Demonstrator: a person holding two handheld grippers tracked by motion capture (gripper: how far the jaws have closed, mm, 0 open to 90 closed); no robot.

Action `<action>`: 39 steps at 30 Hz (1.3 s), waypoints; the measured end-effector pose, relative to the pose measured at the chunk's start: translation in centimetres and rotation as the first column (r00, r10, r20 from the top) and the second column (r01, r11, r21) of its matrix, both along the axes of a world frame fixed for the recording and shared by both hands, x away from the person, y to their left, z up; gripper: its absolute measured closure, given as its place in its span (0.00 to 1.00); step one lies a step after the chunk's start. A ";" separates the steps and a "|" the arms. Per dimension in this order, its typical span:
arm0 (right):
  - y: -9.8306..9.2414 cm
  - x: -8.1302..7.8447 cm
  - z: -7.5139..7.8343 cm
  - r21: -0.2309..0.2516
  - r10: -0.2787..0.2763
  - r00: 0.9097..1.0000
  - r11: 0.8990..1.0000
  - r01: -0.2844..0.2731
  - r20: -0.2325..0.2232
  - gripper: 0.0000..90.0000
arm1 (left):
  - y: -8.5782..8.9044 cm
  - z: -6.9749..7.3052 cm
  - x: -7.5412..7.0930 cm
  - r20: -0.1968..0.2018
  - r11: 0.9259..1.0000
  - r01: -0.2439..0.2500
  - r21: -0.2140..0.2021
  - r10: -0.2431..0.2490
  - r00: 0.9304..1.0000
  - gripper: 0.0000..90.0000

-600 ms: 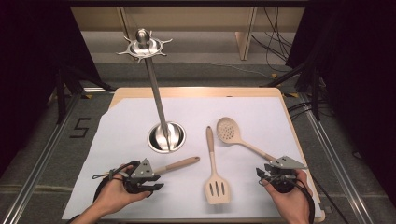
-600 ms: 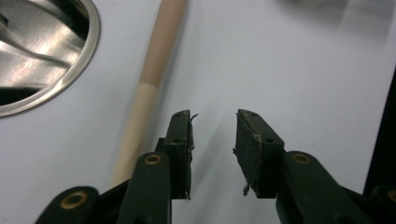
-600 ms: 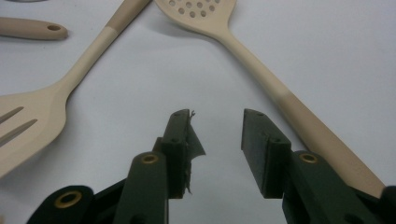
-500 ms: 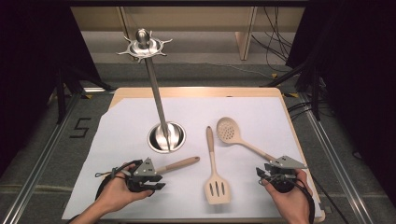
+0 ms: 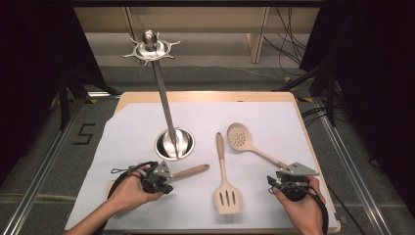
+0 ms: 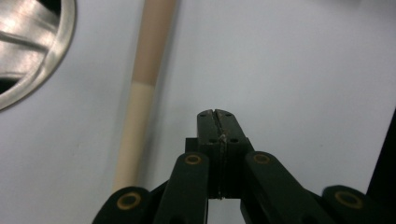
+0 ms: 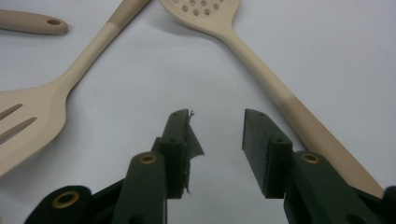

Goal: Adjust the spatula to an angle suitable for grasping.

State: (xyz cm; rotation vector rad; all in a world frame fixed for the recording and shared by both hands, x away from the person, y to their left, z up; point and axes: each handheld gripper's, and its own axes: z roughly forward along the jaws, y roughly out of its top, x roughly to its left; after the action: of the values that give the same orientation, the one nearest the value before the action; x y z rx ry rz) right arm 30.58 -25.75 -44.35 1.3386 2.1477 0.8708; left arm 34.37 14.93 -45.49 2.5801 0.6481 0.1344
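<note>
While your hands rest at the near edge of the table in the high view, your left gripper (image 5: pixel 164 180) lies low on the white sheet (image 5: pixel 274 122), just beside the near end of a wooden handle (image 5: pixel 192 171) that points toward the slotted spatula (image 5: pixel 224 183). Your right gripper (image 5: pixel 288 182) sits at the near right, next to the handle end of the perforated spoon (image 5: pixel 248 145). A steel utensil stand (image 5: pixel 166 115) rises from its round base (image 5: pixel 174 144) behind the left gripper, with hooks at its top.

Along the left gripper view, your left gripper (image 6: pixel 217 116) has its jaws pressed flat together with nothing between them. The wooden handle (image 6: pixel 142 88) runs past on the left of the jaws, apart from them, and the rim of the stand base (image 6: pixel 32 51) shows at the upper left.

Along the right gripper view, your right gripper (image 7: pixel 217 119) stands with its jaws spread wide over bare sheet, holding nothing. The perforated spoon (image 7: pixel 261 74) runs diagonally just to the right of the right-hand jaw. The slotted spatula (image 7: pixel 42 112) lies to the left, well apart from the jaws.
</note>
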 end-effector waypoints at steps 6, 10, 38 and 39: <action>0.3 -0.1 0.1 0.005 -0.001 1.000 1.000 0.001 -0.005 0.69 | -1.5 -0.4 0.9 -0.019 0.996 0.048 0.080 -0.047 0.999 0.99; 0.0 0.0 -0.2 0.000 0.025 1.000 1.000 -0.025 -0.007 0.69 | -3.1 -0.8 1.8 -0.040 0.993 0.051 0.108 -0.047 0.998 0.99; 0.0 -0.1 0.0 0.009 0.005 1.000 1.000 -0.005 -0.020 0.69 | -3.2 -0.3 4.1 0.060 0.993 -0.039 0.112 0.032 0.998 0.92; -0.3 0.1 -0.1 -0.013 0.034 0.999 0.999 -0.034 0.013 0.69 | -3.1 0.1 4.0 0.054 0.993 -0.034 0.114 0.028 0.998 0.88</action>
State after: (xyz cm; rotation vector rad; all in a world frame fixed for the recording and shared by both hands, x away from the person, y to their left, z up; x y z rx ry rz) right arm 30.69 -26.02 -44.45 1.2902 2.1679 0.8748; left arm 38.42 11.83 -45.44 2.6672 0.6803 0.2553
